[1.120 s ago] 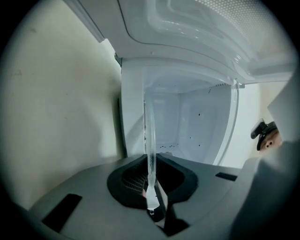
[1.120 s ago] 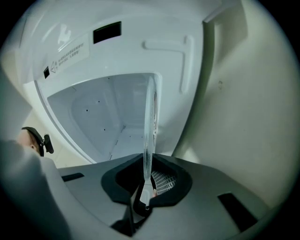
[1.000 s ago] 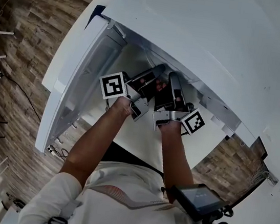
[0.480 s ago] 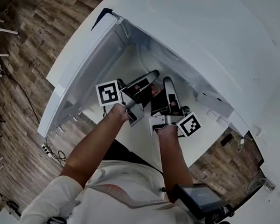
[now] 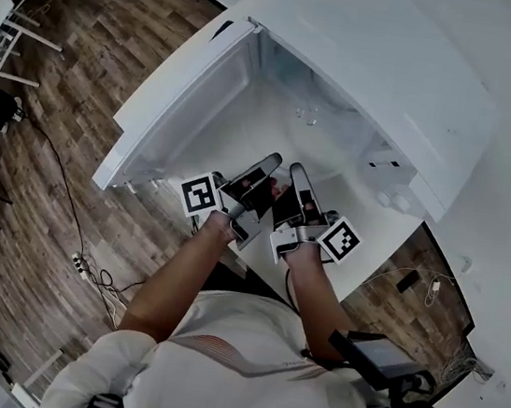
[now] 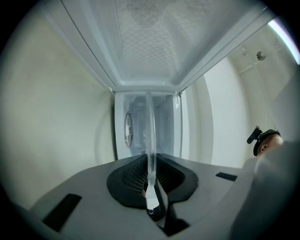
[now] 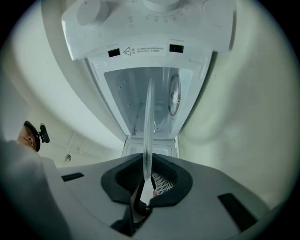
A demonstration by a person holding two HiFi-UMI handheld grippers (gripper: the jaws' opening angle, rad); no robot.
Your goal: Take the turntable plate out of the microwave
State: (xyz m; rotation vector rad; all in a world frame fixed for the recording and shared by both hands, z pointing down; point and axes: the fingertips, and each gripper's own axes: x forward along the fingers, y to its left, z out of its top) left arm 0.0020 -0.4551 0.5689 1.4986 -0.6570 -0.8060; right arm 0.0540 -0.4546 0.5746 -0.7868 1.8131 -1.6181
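The clear glass turntable plate (image 6: 150, 133) shows edge-on in both gripper views, a thin upright line running from the jaws towards the white microwave (image 5: 369, 64). My left gripper (image 6: 150, 190) is shut on the plate's rim. My right gripper (image 7: 146, 185) is shut on the plate (image 7: 147, 122) at another part of the rim. In the head view both grippers, left (image 5: 263, 166) and right (image 5: 298, 181), sit side by side just outside the open cavity (image 5: 278, 107). The glass itself hardly shows there.
The microwave door (image 5: 172, 92) hangs open at the left. The microwave stands on a white table (image 5: 367, 247). Below lies wooden floor with cables and a power strip (image 5: 80, 266), and chair legs (image 5: 9, 46) stand at the far left. A dark device (image 5: 376, 355) sits at the person's chest.
Both grippers have drawn back out of the cavity with the plate and risen a little. The head view now takes in the whole open cavity.
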